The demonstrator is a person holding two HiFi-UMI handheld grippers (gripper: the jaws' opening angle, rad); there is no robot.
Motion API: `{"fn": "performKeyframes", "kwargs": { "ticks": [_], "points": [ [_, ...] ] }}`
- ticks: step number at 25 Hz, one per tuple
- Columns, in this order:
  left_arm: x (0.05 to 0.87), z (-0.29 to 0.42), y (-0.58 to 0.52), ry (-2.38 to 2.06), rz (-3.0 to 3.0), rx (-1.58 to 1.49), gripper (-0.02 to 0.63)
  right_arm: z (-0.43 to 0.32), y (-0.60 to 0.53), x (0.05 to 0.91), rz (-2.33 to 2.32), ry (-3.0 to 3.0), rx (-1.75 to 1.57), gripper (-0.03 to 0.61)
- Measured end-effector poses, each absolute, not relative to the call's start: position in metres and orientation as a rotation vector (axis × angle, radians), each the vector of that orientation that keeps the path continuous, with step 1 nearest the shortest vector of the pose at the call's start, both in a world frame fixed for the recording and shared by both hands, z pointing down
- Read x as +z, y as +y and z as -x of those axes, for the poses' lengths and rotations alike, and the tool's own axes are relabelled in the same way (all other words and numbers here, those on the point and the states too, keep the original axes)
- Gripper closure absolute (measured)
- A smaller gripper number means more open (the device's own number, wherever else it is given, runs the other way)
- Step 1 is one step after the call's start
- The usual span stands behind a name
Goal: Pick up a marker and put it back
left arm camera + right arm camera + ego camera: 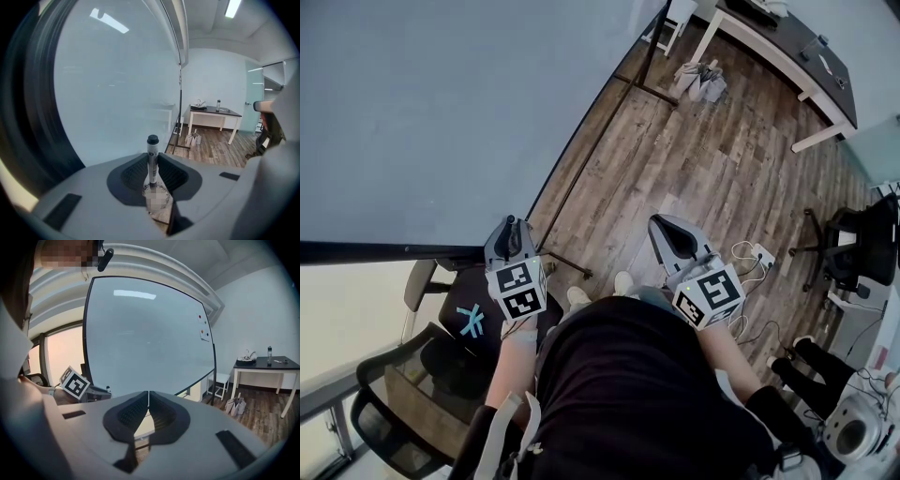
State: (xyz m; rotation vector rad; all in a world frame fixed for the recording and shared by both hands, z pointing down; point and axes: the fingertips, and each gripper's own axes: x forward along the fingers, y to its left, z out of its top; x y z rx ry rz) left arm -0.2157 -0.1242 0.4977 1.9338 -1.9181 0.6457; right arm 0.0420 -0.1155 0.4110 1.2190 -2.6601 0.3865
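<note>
A marker with a white barrel and black cap stands upright between the jaws of my left gripper, which is shut on it. In the head view the left gripper is held close to the lower edge of the big whiteboard. My right gripper hovers over the wooden floor to the right of the board. In the right gripper view its jaws are closed together with nothing between them. That view also shows the left gripper's marker cube at lower left.
A dark mesh chair stands at lower left, under the left arm. The whiteboard's stand foot runs along the floor. A dark-topped desk and bags are far off. An office chair and cables lie to the right.
</note>
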Motion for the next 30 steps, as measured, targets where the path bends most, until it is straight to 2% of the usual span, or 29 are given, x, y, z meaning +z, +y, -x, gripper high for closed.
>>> {"fn": "performKeyframes", "kwargs": {
  "ticks": [15, 30],
  "points": [
    [0.479, 0.213, -0.113, -1.925, -1.971, 0.612, 0.54, -0.047, -0.107, 0.406, -1.209, -2.684, 0.395, 0.56],
    [0.413, 0.191, -0.099, -1.99, -2.123, 0.58, 0.54, -0.054, -0.093, 0.382, -1.174, -2.752, 0.377, 0.56]
  ]
}}
